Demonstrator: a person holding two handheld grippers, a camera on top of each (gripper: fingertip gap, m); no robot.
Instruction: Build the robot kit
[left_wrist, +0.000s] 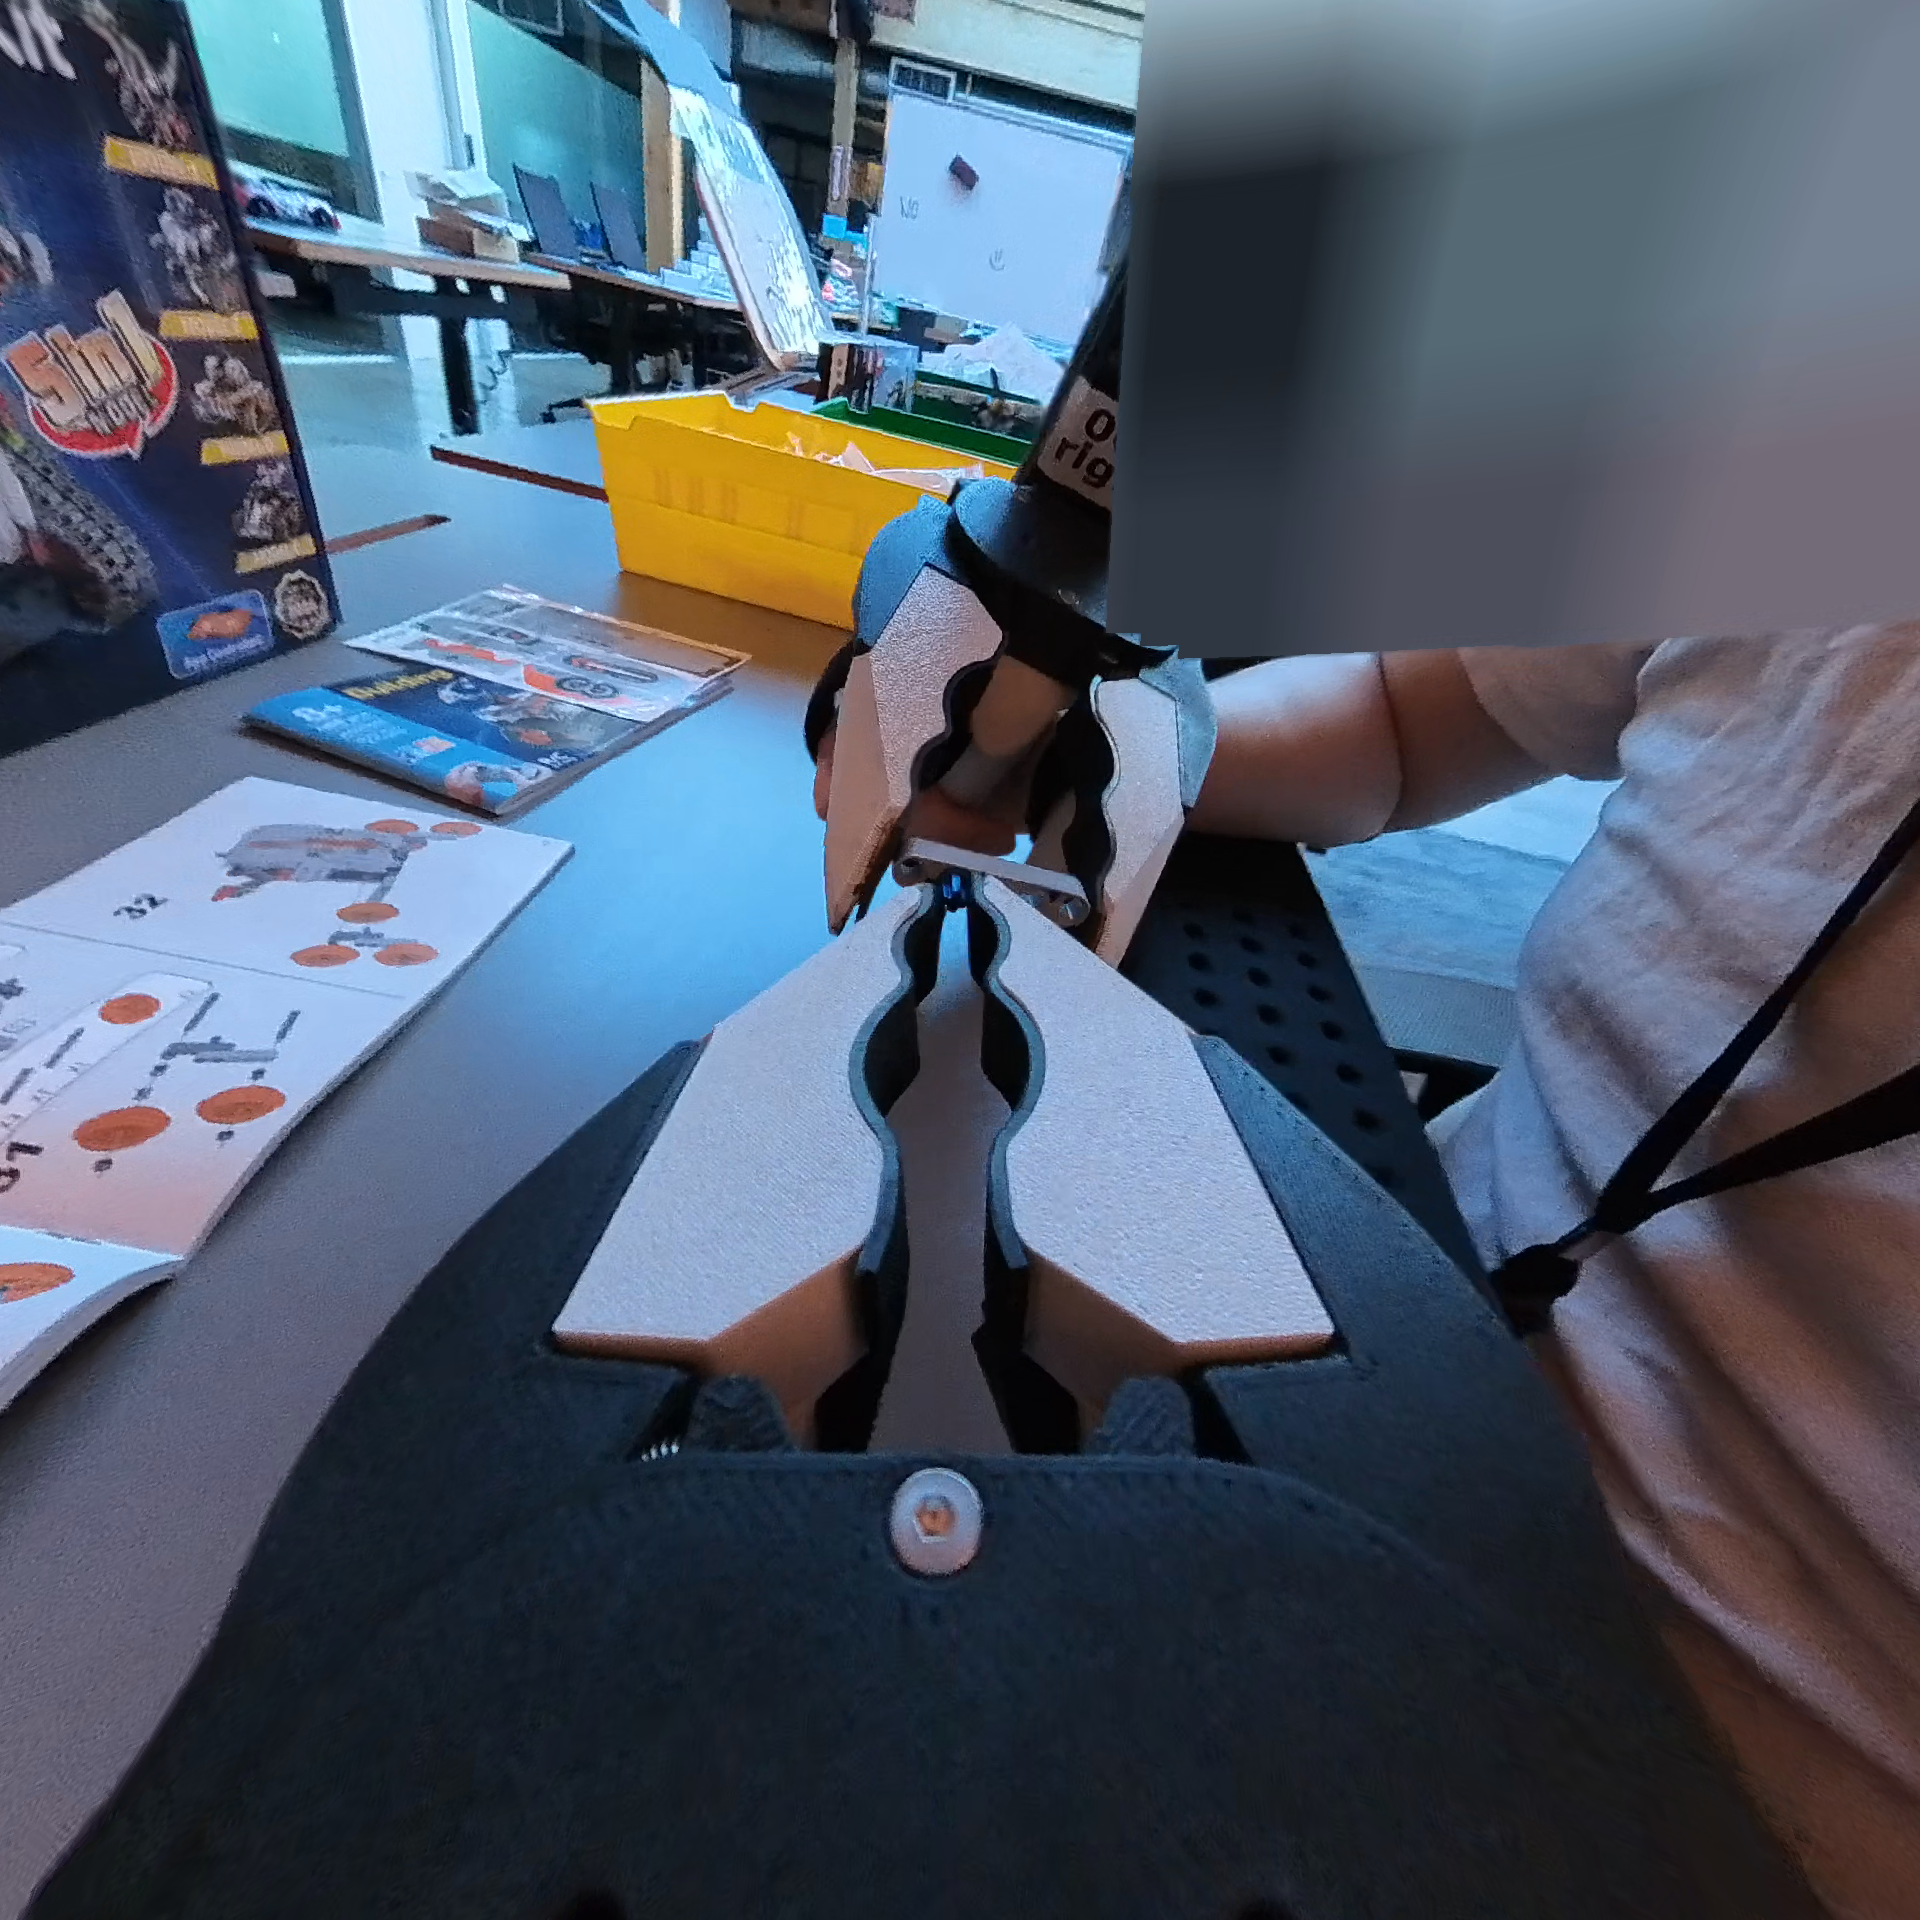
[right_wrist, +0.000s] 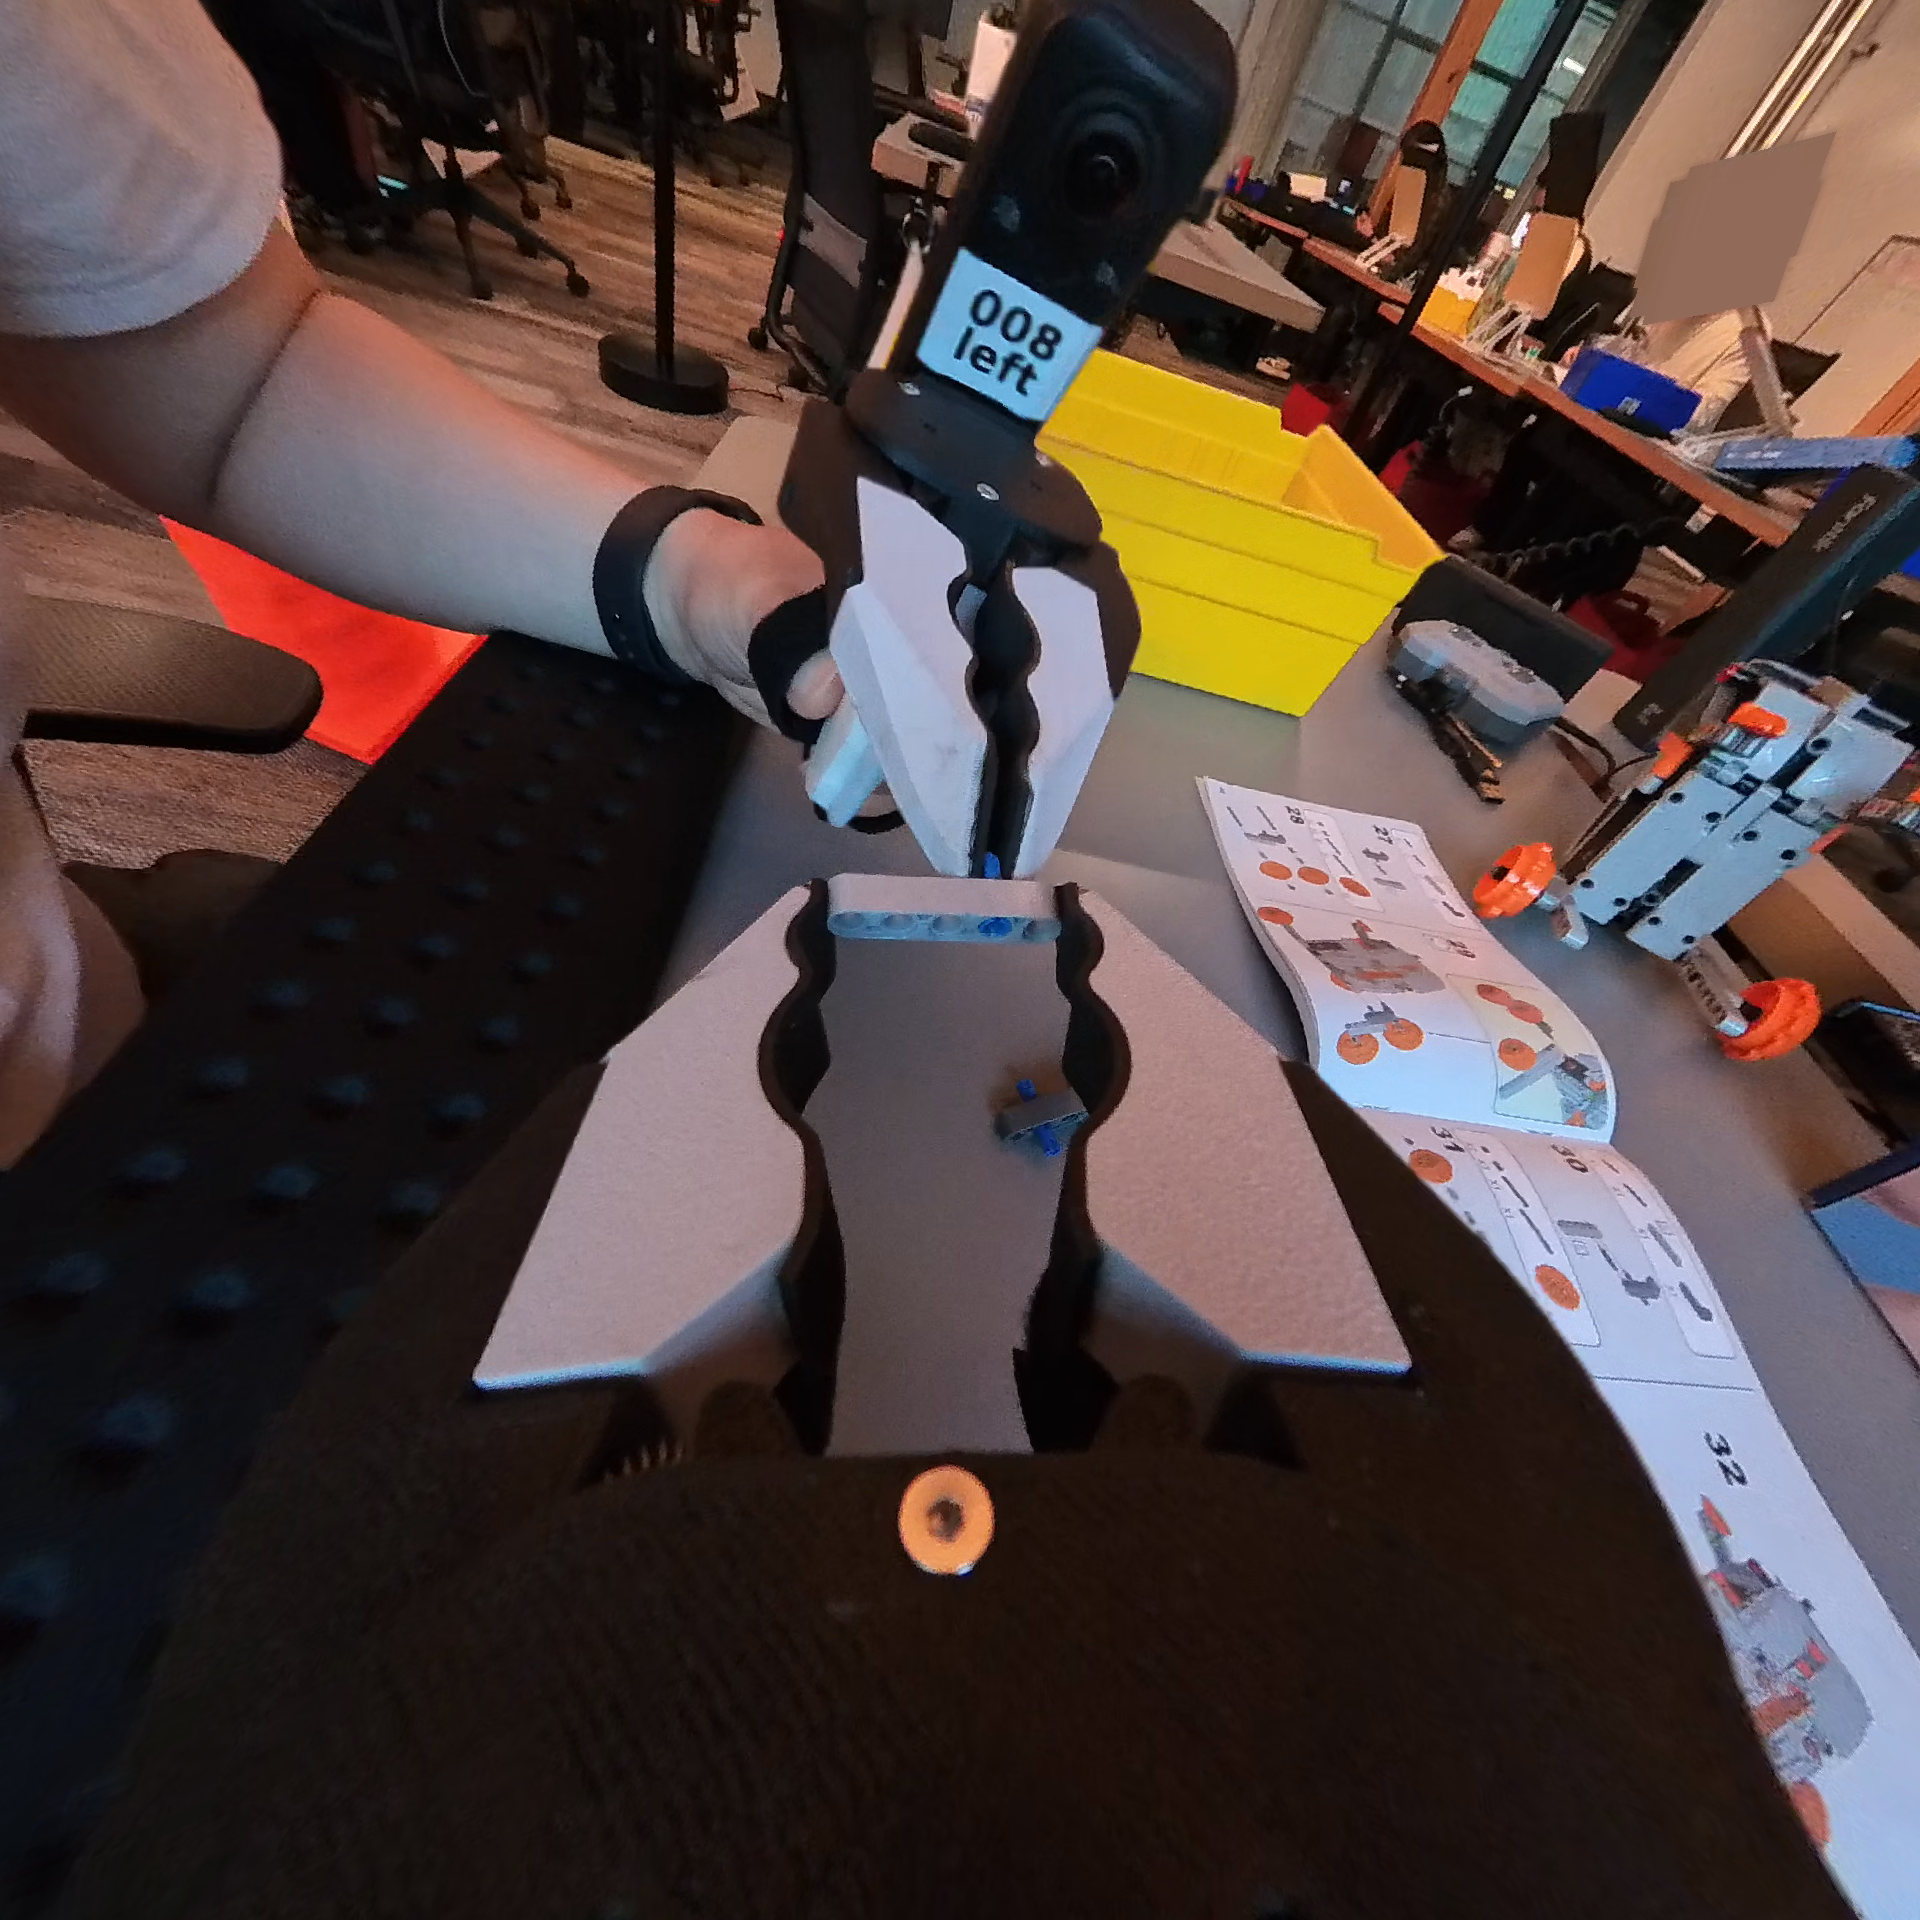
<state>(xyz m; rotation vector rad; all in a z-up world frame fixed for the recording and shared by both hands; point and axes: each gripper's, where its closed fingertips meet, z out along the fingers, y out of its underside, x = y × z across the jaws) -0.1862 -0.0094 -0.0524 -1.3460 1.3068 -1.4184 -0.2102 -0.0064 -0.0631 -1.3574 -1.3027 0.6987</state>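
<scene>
- right gripper, jaws set wide, clamps a grey holed beam by its ends, held level above the table.
- left gripper, jaws nearly together, pinches a blue pin meeting the beam's top from 12 o'clock, tilted down.
- small grey piece on the table under the right gripper.
- open booklet at 3 o'clock; yellow bin beyond at 1 o'clock.
</scene>
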